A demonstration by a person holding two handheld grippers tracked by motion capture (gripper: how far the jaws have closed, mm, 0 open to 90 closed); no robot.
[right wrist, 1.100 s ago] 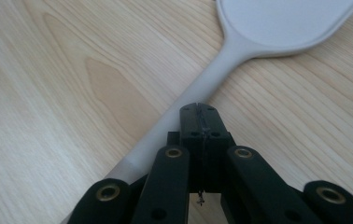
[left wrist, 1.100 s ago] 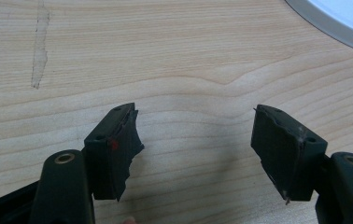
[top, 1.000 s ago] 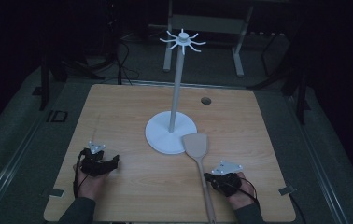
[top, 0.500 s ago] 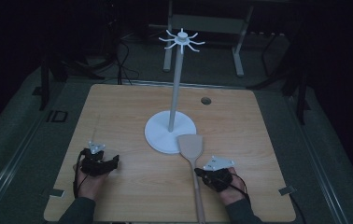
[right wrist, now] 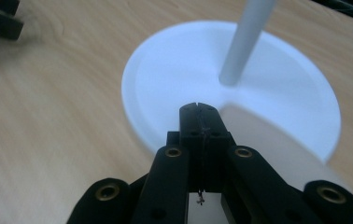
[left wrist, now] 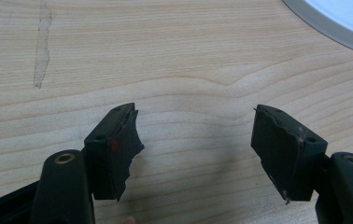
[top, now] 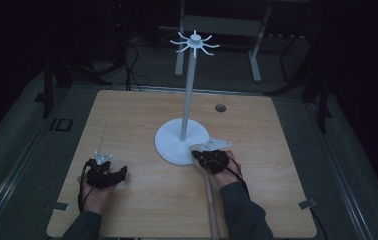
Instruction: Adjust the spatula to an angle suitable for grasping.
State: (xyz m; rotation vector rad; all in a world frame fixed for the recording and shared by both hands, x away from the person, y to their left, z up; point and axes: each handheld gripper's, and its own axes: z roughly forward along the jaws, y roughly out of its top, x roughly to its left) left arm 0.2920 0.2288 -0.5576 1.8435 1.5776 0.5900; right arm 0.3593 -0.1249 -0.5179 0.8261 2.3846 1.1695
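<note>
A white hook stand rises from a round base at the table's middle. My right gripper sits at the base's front right edge, shut on a wooden spatula. Its pale blade pokes out over the base and its long handle trails back beside the forearm. In the right gripper view the gripper has its jaws pressed together, with the blade beside them over the base and the pole just beyond. My left gripper rests open on the table, front left, nothing between its fingers.
The stand's hooks spread out high above the table. A small round hole lies in the tabletop at the back right. A faint strip mark runs on the wood ahead of the left gripper, and the base's rim shows there.
My right gripper has moved forward and left to the stand's base, carrying the spatula so its blade now lies over the base edge. The left gripper has stayed put.
</note>
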